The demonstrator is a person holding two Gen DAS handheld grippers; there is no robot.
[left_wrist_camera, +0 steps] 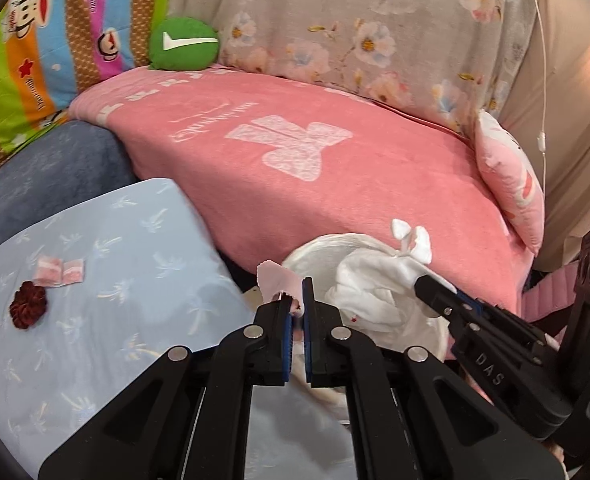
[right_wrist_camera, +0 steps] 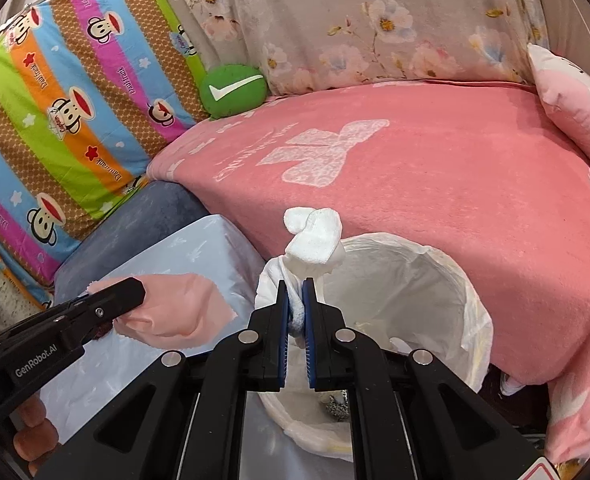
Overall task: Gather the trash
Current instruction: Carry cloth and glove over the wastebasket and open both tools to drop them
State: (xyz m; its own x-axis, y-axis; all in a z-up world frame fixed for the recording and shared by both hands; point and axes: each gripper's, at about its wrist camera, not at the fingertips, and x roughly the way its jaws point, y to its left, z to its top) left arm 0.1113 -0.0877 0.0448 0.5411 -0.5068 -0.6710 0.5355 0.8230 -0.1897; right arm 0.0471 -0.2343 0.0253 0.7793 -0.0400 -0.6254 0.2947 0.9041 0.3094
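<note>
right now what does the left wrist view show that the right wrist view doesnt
Only the left wrist view shows the pink wrappers and dark red flower-shaped piece lying on the blue table. Only the right wrist view looks down inside the lined trash bin. Both show the left gripper shut on a pink tissue, the right gripper shut on a white tissue, and the pink blanket.

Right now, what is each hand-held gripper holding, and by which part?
Left hand-held gripper: pink tissue, pinched at its edge. Right hand-held gripper: white tissue wad, pinched at its lower end, above the bin.
</note>
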